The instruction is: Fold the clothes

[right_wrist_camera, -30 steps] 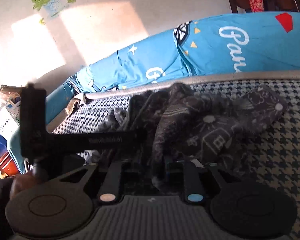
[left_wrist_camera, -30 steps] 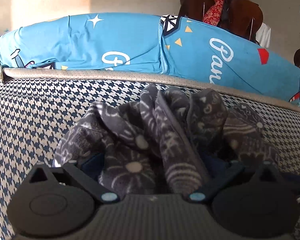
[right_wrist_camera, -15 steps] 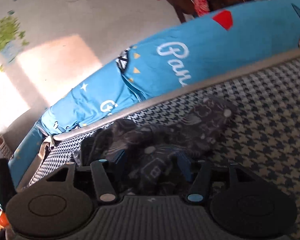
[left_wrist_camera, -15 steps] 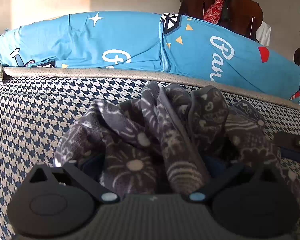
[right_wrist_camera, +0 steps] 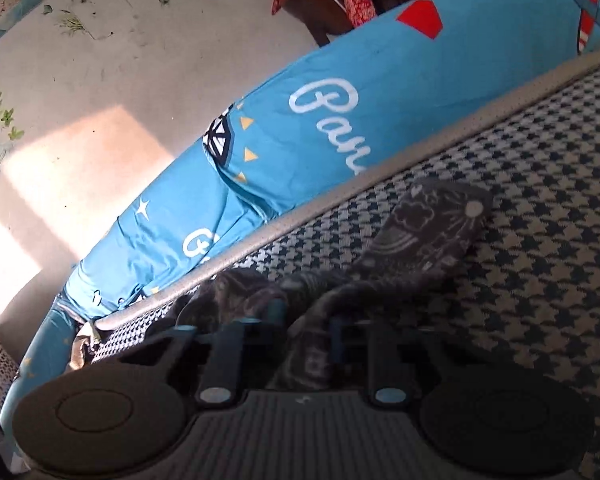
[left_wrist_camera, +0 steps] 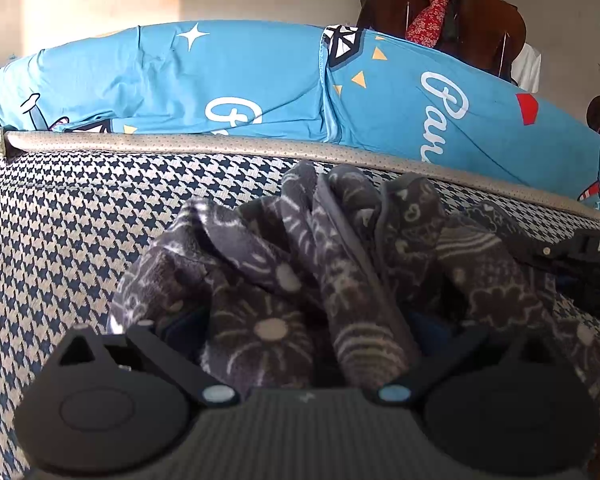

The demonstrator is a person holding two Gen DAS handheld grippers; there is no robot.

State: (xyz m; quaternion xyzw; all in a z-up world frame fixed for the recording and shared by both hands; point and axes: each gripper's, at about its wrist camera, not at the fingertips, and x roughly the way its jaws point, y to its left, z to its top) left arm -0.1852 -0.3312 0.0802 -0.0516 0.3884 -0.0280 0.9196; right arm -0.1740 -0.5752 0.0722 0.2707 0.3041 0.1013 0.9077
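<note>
While the left gripper (left_wrist_camera: 304,320) points down at the bed, the left wrist view shows its fingers spread wide with the bunched garment (left_wrist_camera: 332,272) heaped between them. Whether the pads press on the cloth cannot be told, since the folds hide the fingertips. The garment lies crumpled on the checked cover (left_wrist_camera: 80,220), near the trim (left_wrist_camera: 180,146) along the far edge. The right gripper (left_wrist_camera: 576,264) enters at the right edge of this view, touching the heap.

Risk, left side: a bunch this thick may slip, or several layers may lift together, so that no clean edge appears for folding.

Count in this view: one garment, one cover, two blue pillows (left_wrist_camera: 188,76), two grippers, one red cloth (left_wrist_camera: 424,4) on a chair behind.

Seen from the right wrist view, the right gripper (right_wrist_camera: 306,344) is rolled to one side and its jaws are closing, nearly together, with a dark fold of the garment (right_wrist_camera: 428,236) between them. One flap of it reaches out flat over the cover (right_wrist_camera: 540,280).

Risk, right side: the nip looks to hold only a thin fold, so a pull could tear it free. Pulling against the left bunch could also twist the cloth instead of spreading it.

Count in this view: one garment, one cover, two pillows (right_wrist_camera: 340,92), one gripper.
</note>
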